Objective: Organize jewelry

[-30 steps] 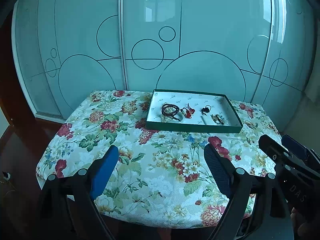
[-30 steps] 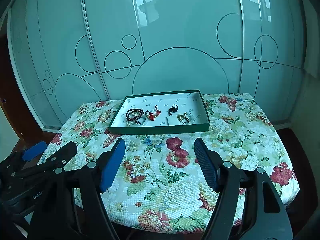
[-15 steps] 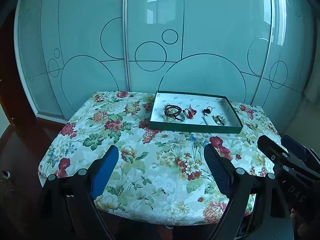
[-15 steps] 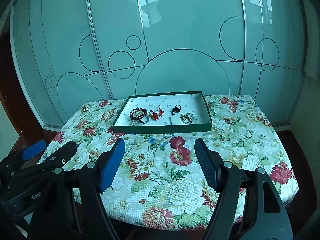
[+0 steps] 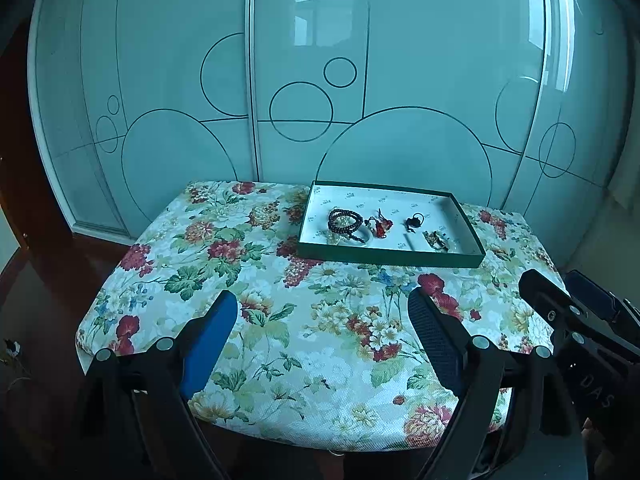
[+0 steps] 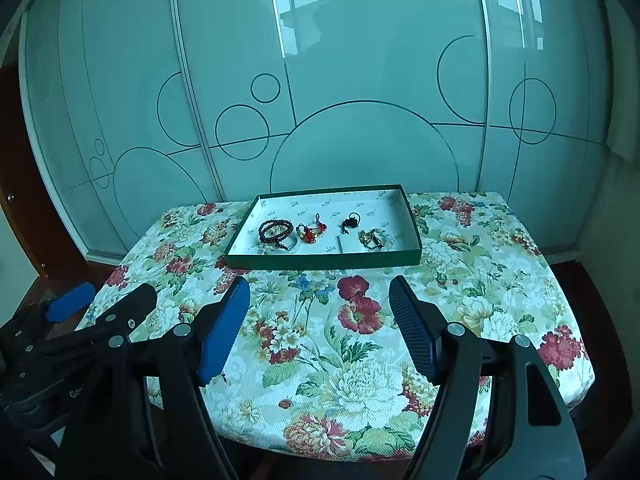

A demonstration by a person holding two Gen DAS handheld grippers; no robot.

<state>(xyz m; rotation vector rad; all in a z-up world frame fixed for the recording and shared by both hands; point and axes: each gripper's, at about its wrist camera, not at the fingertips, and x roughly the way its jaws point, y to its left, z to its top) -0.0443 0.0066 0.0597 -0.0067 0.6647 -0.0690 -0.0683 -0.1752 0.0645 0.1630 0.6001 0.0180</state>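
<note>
Covering the table, a floral cloth (image 5: 280,320) fronts frosted sliding doors (image 5: 360,100).

Green tray (image 6: 320,261) of jewelry, floral tablecloth (image 6: 480,280), spread fingers (image 6: 412,334)

Left tongs (image 5: 322,330) low in frame, jaws spread wide, nothing between, blue pads (image 5: 208,344) facing inward, pointing forward and down. Right tongs (image 6: 320,326) likewise low centre of own view, jaws parted, empty, tilted downward. Each pair shows at edge of other's view: right tongs at lower right of left view, left tongs at lower left of right view. Side by side, apart.
</note>
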